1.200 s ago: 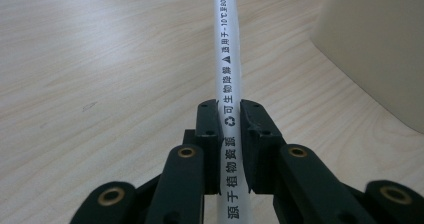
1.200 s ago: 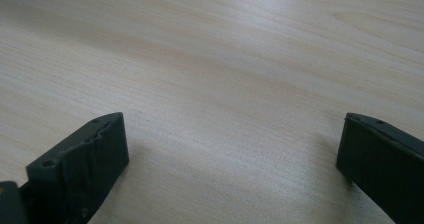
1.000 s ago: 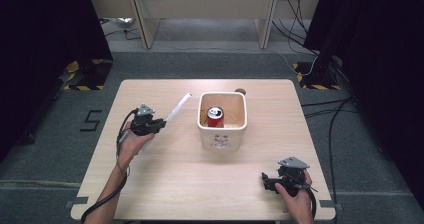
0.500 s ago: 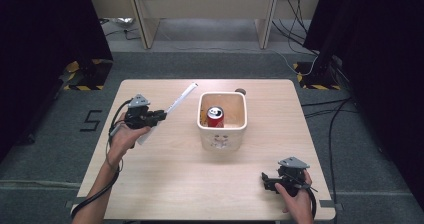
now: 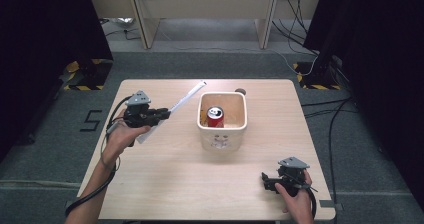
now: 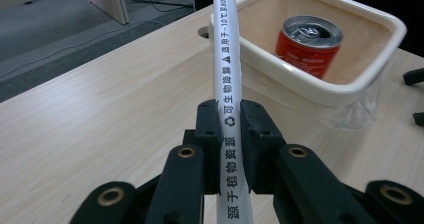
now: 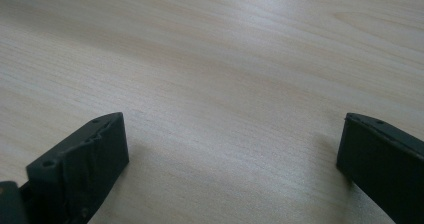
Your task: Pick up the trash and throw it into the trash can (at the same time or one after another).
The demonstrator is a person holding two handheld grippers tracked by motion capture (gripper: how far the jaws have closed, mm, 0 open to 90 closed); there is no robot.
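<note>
carrying a paper-wrapped straw (image 6: 229,99): left gripper (image 5: 162,115) has its jaws pinched on the wrapper near the low end, with the straw angled up and to the right toward the cream bin (image 5: 241,126). bin sits mid-table with a red soda can (image 5: 216,117) upright inside. right gripper (image 5: 267,179) rests low at the near right corner of the table (image 5: 165,179), jaws spread wide over bare wood, nothing between them. judging step: transport toward the bin. next move calls for swinging the tip over the rim, clear of the can, then releasing.
</note>
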